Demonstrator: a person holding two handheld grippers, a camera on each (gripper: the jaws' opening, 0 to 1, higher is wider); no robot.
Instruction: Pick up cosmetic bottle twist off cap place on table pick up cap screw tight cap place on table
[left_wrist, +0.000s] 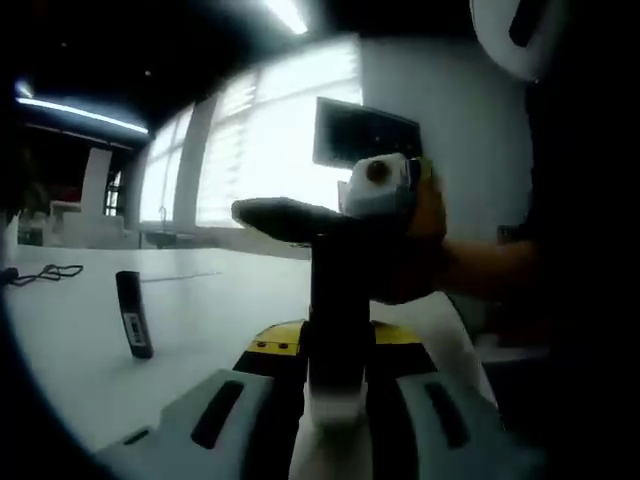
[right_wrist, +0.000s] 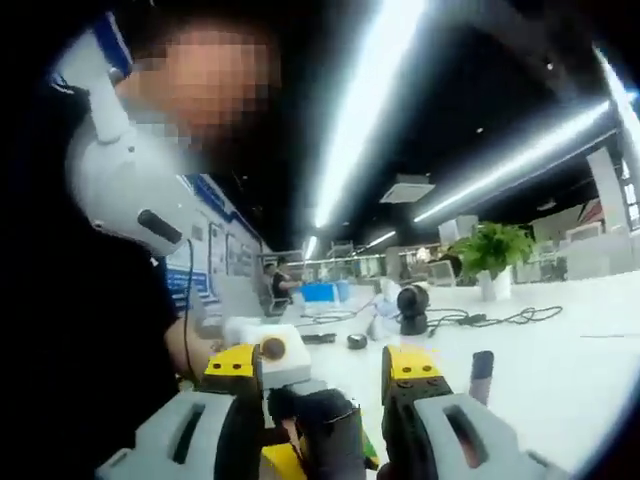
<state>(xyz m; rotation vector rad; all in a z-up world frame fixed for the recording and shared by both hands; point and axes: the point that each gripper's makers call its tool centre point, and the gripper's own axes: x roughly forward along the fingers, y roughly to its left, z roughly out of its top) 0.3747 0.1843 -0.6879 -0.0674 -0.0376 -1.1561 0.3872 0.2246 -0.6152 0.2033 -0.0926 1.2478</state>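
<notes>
You hold the cosmetic bottle (left_wrist: 337, 300) pinched upright in the left gripper (left_wrist: 335, 405) while the right gripper (right_wrist: 325, 400) clamps its dark cap (right_wrist: 325, 420); twisting, tabling and recapping remain.

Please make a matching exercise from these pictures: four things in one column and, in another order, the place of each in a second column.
Things:
1. green leafy plant in a white pot
2. thin black cable
3. dark cylindrical cosmetic bottle
4. slim black stick-shaped object

Places:
a. leaning alone on the white table
b. upright in the left gripper
c. standing at the table's far side
d. lying in loose curls near the plant

Pairs: 1-c, 2-d, 3-b, 4-a
</notes>
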